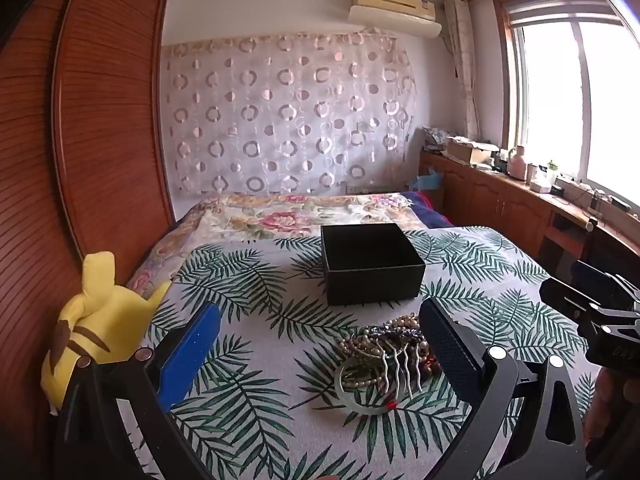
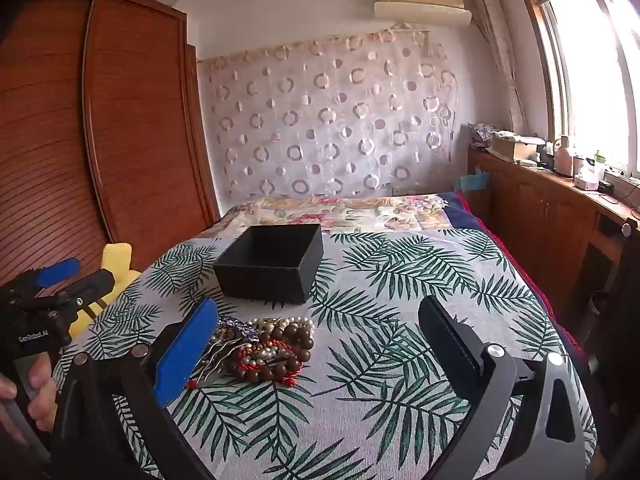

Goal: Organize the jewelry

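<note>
Both the left gripper (image 1: 320,344) and right gripper (image 2: 318,340) gape wide, empty, over the jewelry pile (image 1: 386,354); beyond it, a black box (image 1: 370,264). Only the left view shows a hair comb (image 1: 402,366) clearly.

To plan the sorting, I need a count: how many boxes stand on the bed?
1. The open black square box stands on the leaf-patterned bedspread, just behind the tangled pile of bead jewelry. No second box shows.

The bed cover (image 1: 256,364) is woven cloth, matt, printed with green fronds; the black box (image 1: 370,266) looks like matt card; the jewelry pile (image 2: 262,350) mixes glossy brown wooden beads, pale pearly beads, red cord and a shiny metal comb (image 1: 400,368); the wardrobe (image 1: 108,120) is ribbed, lightly sheened wood; the yellow plush toy (image 1: 96,320) is soft fabric.
</note>
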`<control>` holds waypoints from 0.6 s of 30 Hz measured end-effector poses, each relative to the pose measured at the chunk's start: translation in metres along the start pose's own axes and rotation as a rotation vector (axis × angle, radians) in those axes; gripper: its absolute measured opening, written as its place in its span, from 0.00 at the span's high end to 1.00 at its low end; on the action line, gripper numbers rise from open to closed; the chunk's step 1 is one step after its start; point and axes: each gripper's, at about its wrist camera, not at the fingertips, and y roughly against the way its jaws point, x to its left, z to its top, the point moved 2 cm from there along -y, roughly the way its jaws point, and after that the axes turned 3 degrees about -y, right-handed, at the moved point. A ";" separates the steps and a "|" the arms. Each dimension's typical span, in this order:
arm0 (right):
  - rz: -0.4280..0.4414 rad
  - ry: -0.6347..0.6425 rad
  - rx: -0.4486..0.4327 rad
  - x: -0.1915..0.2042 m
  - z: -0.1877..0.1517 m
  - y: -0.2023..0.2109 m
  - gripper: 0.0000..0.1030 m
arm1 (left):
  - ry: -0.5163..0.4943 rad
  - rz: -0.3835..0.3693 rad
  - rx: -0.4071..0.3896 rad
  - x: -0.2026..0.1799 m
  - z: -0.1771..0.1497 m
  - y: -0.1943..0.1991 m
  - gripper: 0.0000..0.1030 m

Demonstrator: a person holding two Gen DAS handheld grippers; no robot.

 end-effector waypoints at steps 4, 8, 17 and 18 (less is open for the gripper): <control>0.000 0.000 0.001 0.000 0.000 0.000 0.02 | 0.002 -0.001 -0.002 0.001 0.001 0.001 0.06; 0.000 0.000 0.001 0.000 0.000 0.000 0.02 | 0.002 -0.001 -0.001 0.001 0.002 0.001 0.06; 0.000 0.001 0.000 0.000 0.001 0.001 0.02 | 0.003 -0.002 -0.005 0.001 0.001 0.001 0.06; -0.001 0.001 0.000 0.000 0.001 0.000 0.02 | 0.004 -0.001 -0.006 0.001 0.001 0.001 0.06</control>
